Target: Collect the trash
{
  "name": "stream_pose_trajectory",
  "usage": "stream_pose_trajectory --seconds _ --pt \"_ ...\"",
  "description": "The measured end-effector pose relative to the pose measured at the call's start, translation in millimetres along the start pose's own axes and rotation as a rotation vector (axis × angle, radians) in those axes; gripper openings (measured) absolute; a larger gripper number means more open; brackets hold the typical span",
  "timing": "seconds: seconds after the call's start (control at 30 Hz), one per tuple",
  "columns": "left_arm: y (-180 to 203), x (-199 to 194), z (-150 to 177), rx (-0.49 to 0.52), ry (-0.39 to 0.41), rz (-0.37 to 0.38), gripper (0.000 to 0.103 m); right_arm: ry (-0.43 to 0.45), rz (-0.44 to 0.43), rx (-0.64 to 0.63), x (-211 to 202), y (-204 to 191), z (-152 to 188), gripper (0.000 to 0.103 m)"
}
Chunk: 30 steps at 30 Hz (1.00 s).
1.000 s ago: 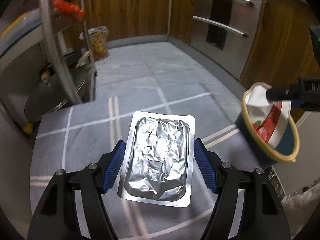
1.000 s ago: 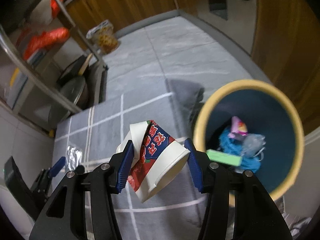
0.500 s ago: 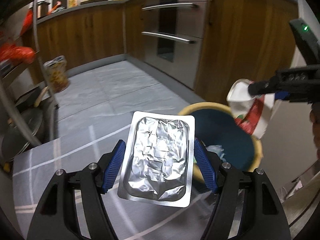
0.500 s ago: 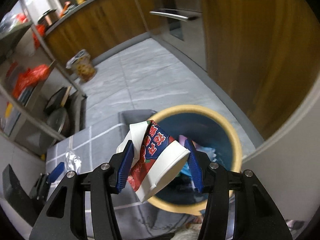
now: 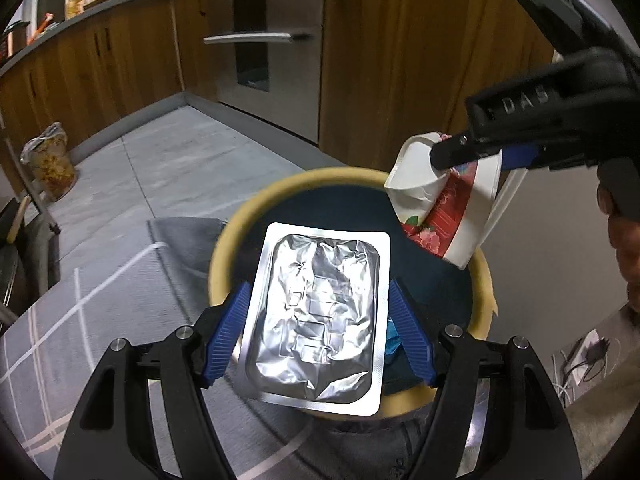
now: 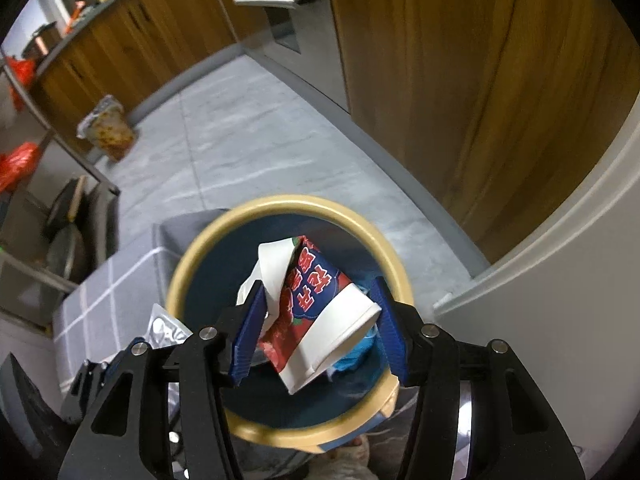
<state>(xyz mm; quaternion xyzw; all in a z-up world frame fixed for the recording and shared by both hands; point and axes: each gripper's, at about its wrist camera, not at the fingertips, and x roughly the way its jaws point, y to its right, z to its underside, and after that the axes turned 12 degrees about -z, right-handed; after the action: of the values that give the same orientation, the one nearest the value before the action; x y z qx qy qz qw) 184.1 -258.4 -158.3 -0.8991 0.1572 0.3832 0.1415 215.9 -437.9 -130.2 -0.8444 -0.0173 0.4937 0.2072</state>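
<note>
1. Left gripper (image 5: 320, 336) is clamped on the silver foil pack (image 5: 318, 320), low-center of its frame, right over the yellow-rimmed bin (image 5: 224, 248).
2. Right gripper (image 6: 320, 336) pinches a crushed paper cup (image 6: 308, 312), center frame, above the same bin.
3. Gray rug (image 5: 80, 312) at lower left.

The left claw (image 5: 318, 330) grips a foil tray (image 5: 318, 320) above the yellow-rimmed bin (image 5: 240, 216).
</note>
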Motion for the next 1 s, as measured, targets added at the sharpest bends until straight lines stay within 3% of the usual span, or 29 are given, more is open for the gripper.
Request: stream_pose_trajectory --seconds 0.27,0.33,0.4,0.53,0.8,1.0 --pt "9.1 23.8 -1.7 0.011 -0.029 0.010 0.071 -0.033 0.008 0.046 14.6 9.3 -5.4 0.058" --pt "8.7 24.7 -3.0 0.009 -0.022 0.006 0.082 -0.033 0.008 0.047 14.7 8.7 -6.5 0.059" --pt "8.5 19.7 -0.9 0.006 -0.003 0.001 0.086 -0.030 -0.003 0.050 14.9 8.5 -8.4 0.061" --pt "4.9 14.4 -1.1 0.000 0.005 -0.006 0.087 -0.017 -0.019 0.039 12.0 6.4 -8.8 0.068" --pt "-15.8 -30.3 1.7 -0.033 0.046 -0.045 0.087 0.019 -0.076 0.026 -19.2 -3.6 7.6 0.071" --pt "-37.9 -94.0 0.4 -0.072 0.125 -0.077 0.091 0.155 -0.118 -0.052 -77.0 -34.9 31.2 0.075"
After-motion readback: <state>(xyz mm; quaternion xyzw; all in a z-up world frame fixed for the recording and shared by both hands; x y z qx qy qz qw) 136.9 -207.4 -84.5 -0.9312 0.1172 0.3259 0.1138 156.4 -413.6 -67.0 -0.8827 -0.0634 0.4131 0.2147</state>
